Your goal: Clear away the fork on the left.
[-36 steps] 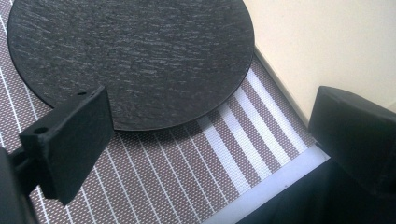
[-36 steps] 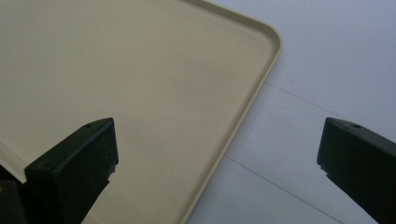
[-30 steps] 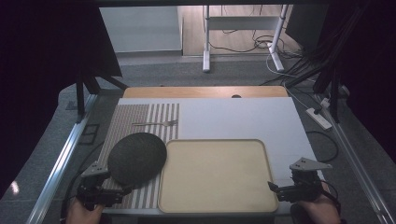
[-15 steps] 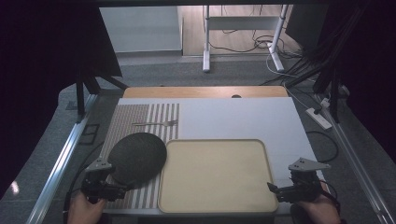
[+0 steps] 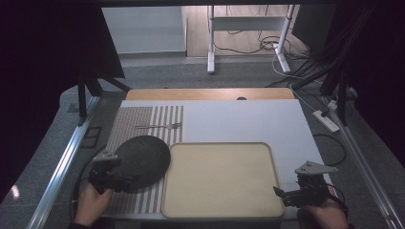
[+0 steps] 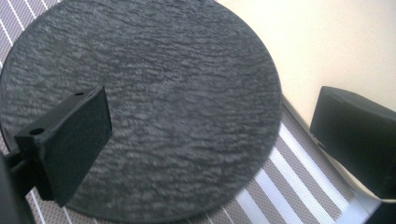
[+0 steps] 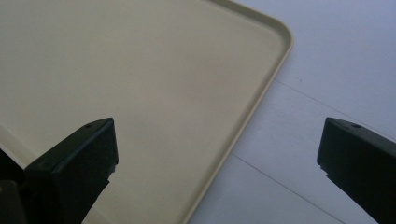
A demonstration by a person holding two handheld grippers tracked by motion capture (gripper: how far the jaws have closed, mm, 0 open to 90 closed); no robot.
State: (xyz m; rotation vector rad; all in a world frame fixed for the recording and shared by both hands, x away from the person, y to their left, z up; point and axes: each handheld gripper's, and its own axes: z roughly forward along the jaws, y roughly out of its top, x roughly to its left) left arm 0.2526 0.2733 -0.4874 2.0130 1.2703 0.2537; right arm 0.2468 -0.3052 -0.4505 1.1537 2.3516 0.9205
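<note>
A round black textured plate [image 5: 142,160] lies on the striped placemat [image 5: 136,117], its right edge by the beige tray [image 5: 219,144]. My left gripper [image 5: 128,179] hovers over the plate's near-left part, open. In the left gripper view the plate [image 6: 177,93] spreads under my left gripper [image 6: 212,112]; one jaw stands over the plate, the other over the placemat [image 6: 289,163] beside the tray [image 6: 336,42]. My right gripper [image 5: 282,194] is open at the tray's near-right corner. In the right gripper view my right gripper [image 7: 219,135] straddles the tray's rim [image 7: 261,100], holding nothing.
A fork [image 5: 160,126] lies on the placemat behind the plate. The tray is empty. A white table surface [image 5: 239,119] stretches behind and right of the tray, seen too as the white surface [image 7: 336,60]. A wooden strip [image 5: 210,93] runs along the far edge.
My left gripper has moved forward and to the right, from the placemat's near-left corner to over the plate's edge. The plate and the right gripper have stayed in place.
</note>
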